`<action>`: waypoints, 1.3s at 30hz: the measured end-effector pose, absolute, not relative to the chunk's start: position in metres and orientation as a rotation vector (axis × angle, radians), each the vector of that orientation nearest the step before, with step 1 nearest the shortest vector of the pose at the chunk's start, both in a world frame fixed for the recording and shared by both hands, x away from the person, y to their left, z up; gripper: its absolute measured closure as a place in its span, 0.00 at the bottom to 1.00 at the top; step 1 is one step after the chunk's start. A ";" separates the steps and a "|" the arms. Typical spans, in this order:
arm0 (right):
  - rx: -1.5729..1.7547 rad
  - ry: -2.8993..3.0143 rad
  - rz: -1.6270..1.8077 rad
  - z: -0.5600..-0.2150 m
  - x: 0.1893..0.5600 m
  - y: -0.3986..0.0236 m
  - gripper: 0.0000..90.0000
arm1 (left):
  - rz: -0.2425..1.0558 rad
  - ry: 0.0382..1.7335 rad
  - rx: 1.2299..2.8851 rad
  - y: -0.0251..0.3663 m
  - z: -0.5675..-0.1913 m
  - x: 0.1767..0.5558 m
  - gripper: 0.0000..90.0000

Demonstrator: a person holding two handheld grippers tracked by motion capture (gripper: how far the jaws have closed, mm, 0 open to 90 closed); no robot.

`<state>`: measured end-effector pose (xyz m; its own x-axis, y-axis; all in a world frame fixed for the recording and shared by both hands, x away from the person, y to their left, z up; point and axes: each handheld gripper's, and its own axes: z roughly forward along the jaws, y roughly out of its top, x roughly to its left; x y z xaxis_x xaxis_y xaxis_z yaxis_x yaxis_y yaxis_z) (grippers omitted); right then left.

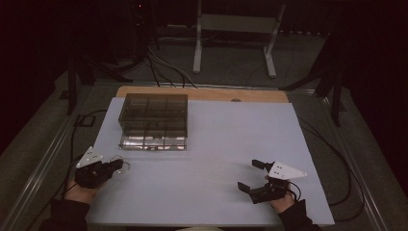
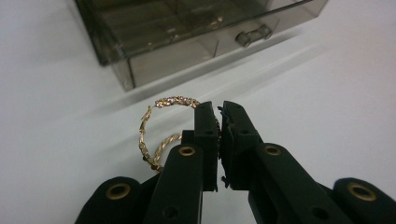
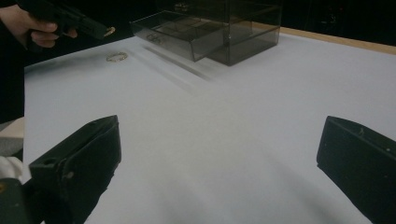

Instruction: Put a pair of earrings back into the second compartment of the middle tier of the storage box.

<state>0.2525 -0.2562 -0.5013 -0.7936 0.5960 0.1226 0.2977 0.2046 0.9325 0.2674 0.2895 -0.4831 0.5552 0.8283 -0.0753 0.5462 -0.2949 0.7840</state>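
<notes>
Left tool [image 2: 219, 109] has its jaws pressed together on a gold bracelet [image 2: 154, 135], and the chain loops out to the left of the jaw tips in the left gripper view, one stretch studded with small stones. Whether the hanging loop touches the white surface [image 2: 327, 107] I cannot tell. From above, the left tool [image 1: 115, 165] sits near the left edge of the surface [image 1: 216, 144], with the bracelet [image 1: 122, 166] right at its tips. Just beyond lies a smoky clear drawer box [image 1: 153, 115], its bottom drawer [image 1: 153, 143] pulled out toward the tool; the drawer handle [image 2: 253, 36] shows in the left gripper view. Over on the other side, the right tool [image 1: 251, 174] has its jaws wide apart, nothing between them, well apart from the bracelet and the box.
</notes>
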 end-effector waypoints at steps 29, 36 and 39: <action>0.848 2.213 1.627 -0.501 0.252 -0.257 0.00 | 0.440 0.956 2.023 0.250 -0.448 0.305 0.96; 0.847 2.211 1.627 -0.501 0.252 -0.256 0.00 | 0.432 0.944 2.020 0.244 -0.445 0.316 0.96; 0.848 2.213 1.625 -0.501 0.253 -0.257 0.00 | 0.423 0.943 2.013 0.242 -0.445 0.320 0.96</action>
